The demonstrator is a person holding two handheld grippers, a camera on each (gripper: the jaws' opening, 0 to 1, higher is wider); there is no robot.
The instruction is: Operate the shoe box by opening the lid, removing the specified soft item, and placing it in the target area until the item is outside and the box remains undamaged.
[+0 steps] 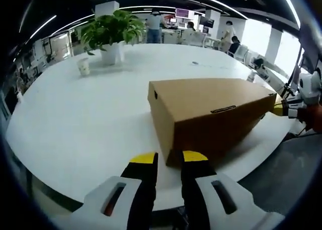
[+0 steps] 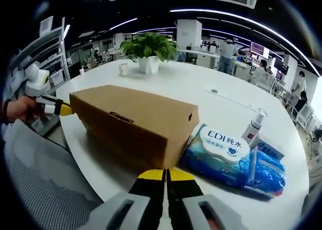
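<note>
A brown cardboard shoe box (image 1: 211, 114) lies on the white table (image 1: 75, 129) with its lid down. In the left gripper view, my left gripper (image 1: 169, 158) sits at the box's near bottom corner, its yellow-tipped jaws a little apart with nothing between them. At the box's far end a hand holds my right gripper (image 1: 279, 108). From the right gripper view, the box (image 2: 136, 122) lies just beyond my right gripper (image 2: 166, 175), whose jaws are pressed together. My left gripper (image 2: 63, 109) points at the box's far end.
A blue pack of wet wipes (image 2: 226, 149), a second blue pack (image 2: 271, 167) and a small pump bottle (image 2: 254, 124) lie right of the box. A potted plant (image 1: 111, 31) and a paper cup (image 1: 83, 66) stand farther back. People stand by desks beyond.
</note>
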